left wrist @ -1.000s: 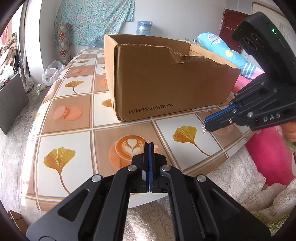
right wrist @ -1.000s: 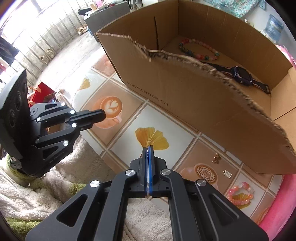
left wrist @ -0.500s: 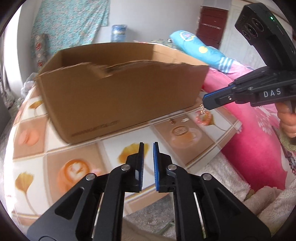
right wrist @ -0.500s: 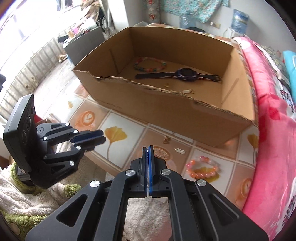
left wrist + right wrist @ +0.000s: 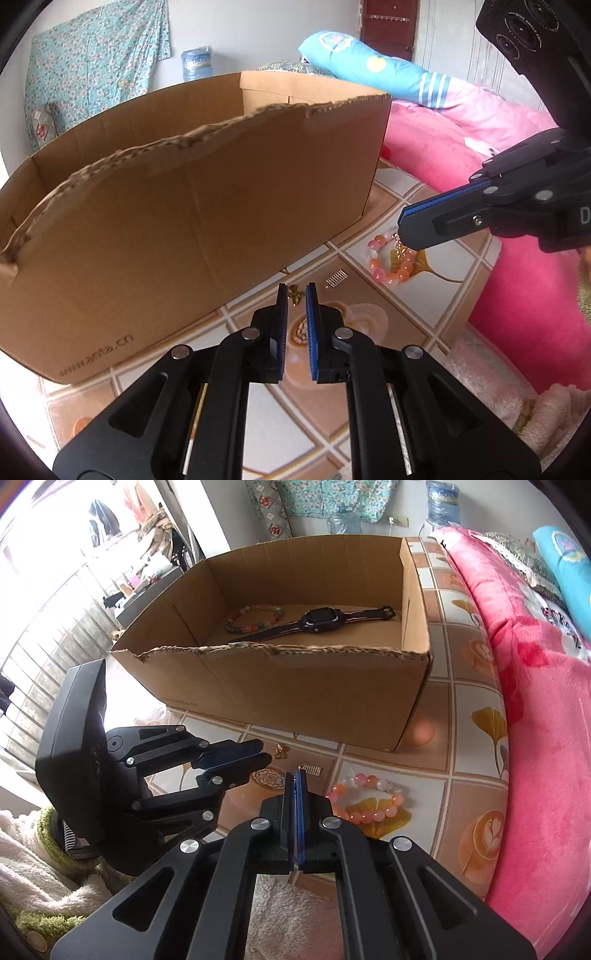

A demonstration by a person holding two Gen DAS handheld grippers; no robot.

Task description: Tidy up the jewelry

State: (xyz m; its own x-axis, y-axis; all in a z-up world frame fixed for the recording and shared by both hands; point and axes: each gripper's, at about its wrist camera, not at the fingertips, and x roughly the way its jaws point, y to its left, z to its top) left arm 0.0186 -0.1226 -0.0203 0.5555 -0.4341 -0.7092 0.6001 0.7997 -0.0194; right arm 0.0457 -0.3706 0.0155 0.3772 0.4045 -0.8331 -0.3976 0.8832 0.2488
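Left claw (image 5: 296, 288) slightly parted, empty, over my tiled tabletop (image 5: 369, 325); right claw (image 5: 295, 779) shut, empty. Gold charm (image 5: 294, 293), small clasp (image 5: 336, 278), pink bead bracelet (image 5: 365, 799) just beyond. Watch (image 5: 317, 620) and beads (image 5: 255, 618) inside cardboard box (image 5: 295, 686).

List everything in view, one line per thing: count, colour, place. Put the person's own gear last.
cardboard box: one, brown, open-topped, on the table
watch: one, dark, inside the box
green-and-orange bead bracelet: one, inside the box beside the watch
pink bead bracelet: one, pink and white, on the table in front of the box
small gold charm: one, on the table near the box front
small metal clip: one, silvery, on the table beside the charm
table: one, tiled orange-and-white cover
blanket: one, pink, right of the table
water bottle: one, blue, by the far wall
left hand-held gripper: one, black, slightly open, empty
right hand-held gripper: one, black, shut
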